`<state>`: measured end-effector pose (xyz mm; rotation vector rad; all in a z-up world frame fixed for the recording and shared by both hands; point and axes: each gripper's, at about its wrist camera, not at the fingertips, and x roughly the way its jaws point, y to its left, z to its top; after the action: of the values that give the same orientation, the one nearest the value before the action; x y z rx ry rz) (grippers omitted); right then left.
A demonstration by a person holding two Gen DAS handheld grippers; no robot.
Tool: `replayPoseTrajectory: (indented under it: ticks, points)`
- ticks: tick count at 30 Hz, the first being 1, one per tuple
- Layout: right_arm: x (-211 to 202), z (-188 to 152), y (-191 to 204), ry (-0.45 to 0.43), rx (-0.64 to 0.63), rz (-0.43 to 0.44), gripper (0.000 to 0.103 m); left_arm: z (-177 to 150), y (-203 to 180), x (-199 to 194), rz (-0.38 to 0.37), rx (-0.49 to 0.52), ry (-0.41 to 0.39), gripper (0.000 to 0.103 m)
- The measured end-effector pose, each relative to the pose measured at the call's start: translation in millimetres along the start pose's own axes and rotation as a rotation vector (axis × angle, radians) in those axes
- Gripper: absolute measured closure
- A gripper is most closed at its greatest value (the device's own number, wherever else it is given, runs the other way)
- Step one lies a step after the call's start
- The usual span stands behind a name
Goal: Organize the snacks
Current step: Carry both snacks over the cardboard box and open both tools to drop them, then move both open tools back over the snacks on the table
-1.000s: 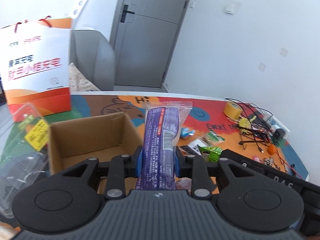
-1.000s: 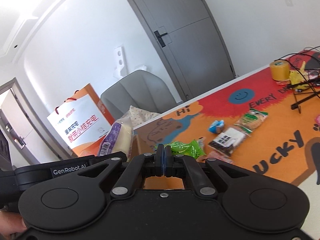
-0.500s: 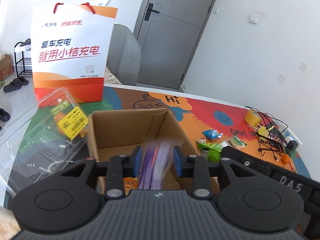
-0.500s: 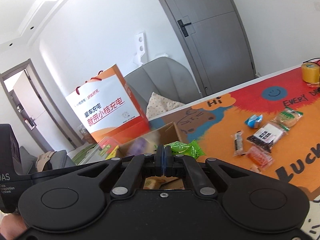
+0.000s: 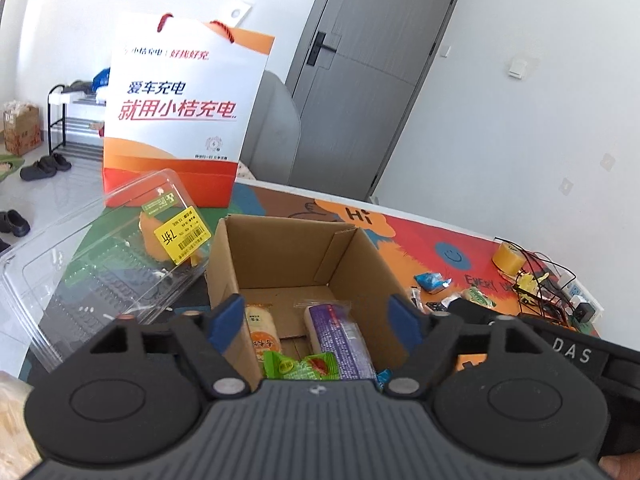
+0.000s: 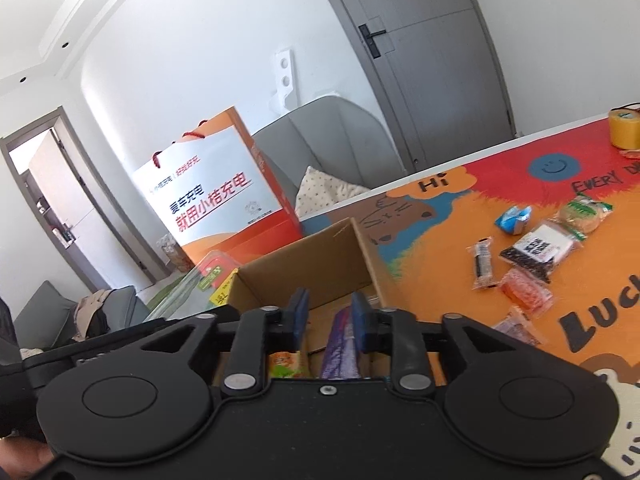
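Observation:
An open cardboard box stands on the colourful mat. Inside lie a purple snack pack, an orange pack and a green packet. My left gripper hovers over the box, its jaws opening wide with nothing gripped between them. My right gripper also hangs above the box, jaws opening and pads touching nothing. Below it show the purple pack and orange pack. Several loose snacks lie to the right, among them a blue packet and a black-and-white pack.
An orange-and-white paper bag stands behind the box. A clear plastic clamshell lies to its left. A yellow tape roll and tangled cables sit at the mat's far right. A grey chair stands behind the table.
Both grippers moved over the box and opened. The purple pack left the left gripper and dropped into the box. The green packet at the right gripper's tips now lies in the box.

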<state>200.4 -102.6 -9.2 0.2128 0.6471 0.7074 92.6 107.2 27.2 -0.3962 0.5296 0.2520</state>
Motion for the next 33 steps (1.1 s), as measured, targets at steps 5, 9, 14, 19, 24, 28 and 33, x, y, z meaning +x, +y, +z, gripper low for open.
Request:
replayPoseTrajectory:
  ticks: [5,9,14,19,24,28,33]
  points:
    - [-16.5,-5.1,-10.7,-0.042,-0.008,-0.060,0.031,-9.9,-12.5,-4.5,-0.004,0.029,-0.015,0.008]
    - [-28.5,-9.7,-20.6,-0.076,-0.022,-0.119,0.018,-17.6,-23.9,-1.9,-0.013,0.042,0.001,0.006]
    - [-43.5,-14.0,-44.5,-0.106,0.018,-0.144,0.007,-27.1,-42.1,1.8,-0.016,0.082,0.004,0.006]
    - [-58.1,-18.9,-68.5,-0.125,0.046,-0.168,0.005,-35.0,-61.5,8.2,-0.048,0.102,0.036,0.006]
    - [-73.3,-22.5,-94.6,-0.145,0.080,-0.188,0.004,-40.5,-83.1,12.1,-0.072,0.132,0.043,0.006]
    - [-83.2,-23.7,-117.0,-0.159,0.118,-0.202,0.004,-43.0,-98.9,15.2,-0.098,0.147,0.047,0.006]
    - [-89.6,-25.9,-140.7,-0.168,0.158,-0.207,0.004,-47.1,-119.4,20.5,-0.121,0.185,0.049,0.006]
